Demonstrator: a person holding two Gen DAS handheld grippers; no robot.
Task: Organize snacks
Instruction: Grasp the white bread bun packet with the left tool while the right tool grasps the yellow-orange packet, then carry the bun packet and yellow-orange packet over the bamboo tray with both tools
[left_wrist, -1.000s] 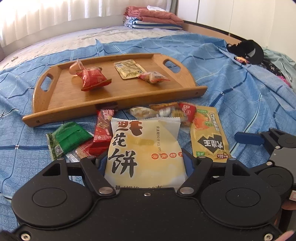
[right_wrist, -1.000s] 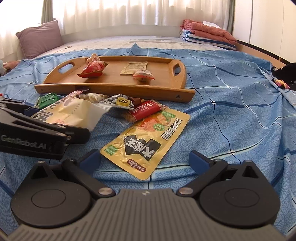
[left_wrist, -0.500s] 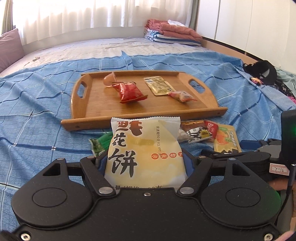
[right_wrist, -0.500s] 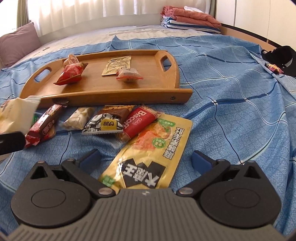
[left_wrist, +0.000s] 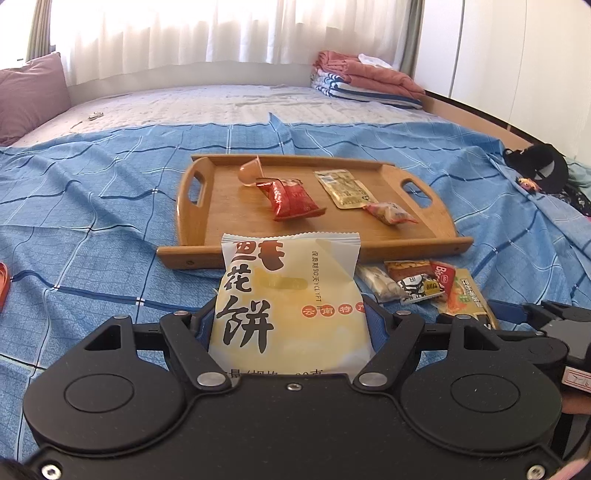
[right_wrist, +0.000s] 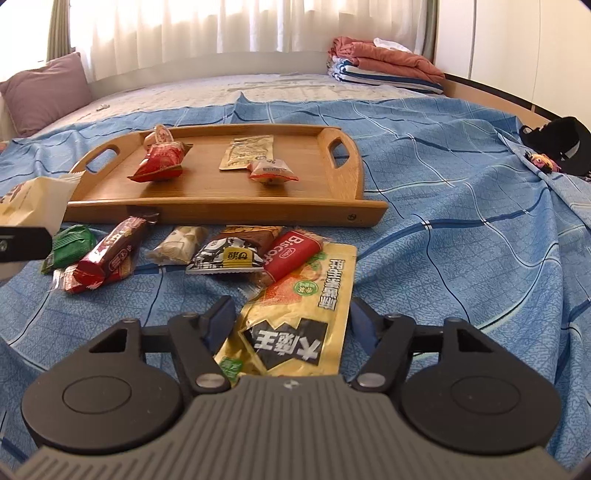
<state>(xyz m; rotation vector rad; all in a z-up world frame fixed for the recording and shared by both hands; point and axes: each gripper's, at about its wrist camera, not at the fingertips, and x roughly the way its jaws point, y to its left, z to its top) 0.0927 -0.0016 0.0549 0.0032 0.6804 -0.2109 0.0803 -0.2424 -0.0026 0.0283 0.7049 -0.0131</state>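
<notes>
My left gripper (left_wrist: 290, 325) is shut on a cream flower-cake packet (left_wrist: 288, 299) and holds it above the blue sheet, short of the wooden tray (left_wrist: 192, 218). The tray carries a red packet (left_wrist: 290, 199), a tan sachet (left_wrist: 343, 188) and a small pink candy pack (left_wrist: 389, 214). My right gripper (right_wrist: 291, 325) is open, its fingers on either side of a flat yellow snack pouch (right_wrist: 295, 314) lying on the sheet. Loose snacks lie before the tray: a green pack (right_wrist: 70, 247), a red bar (right_wrist: 110, 254), a white candy (right_wrist: 177, 245), a black-and-white pack (right_wrist: 229, 256) and a red Biscoff pack (right_wrist: 291, 254).
The wooden tray (right_wrist: 221, 210) sits mid-bed on the blue checked sheet (right_wrist: 461, 221). Folded blankets (right_wrist: 388, 66) lie at the far right, a purple pillow (right_wrist: 44, 92) at the far left, a black item (right_wrist: 557, 144) at the right edge.
My left gripper has lifted the cream packet off the snack pile and drawn back left. My right gripper has moved forward over the yellow pouch, whose near end now lies between its fingers.
</notes>
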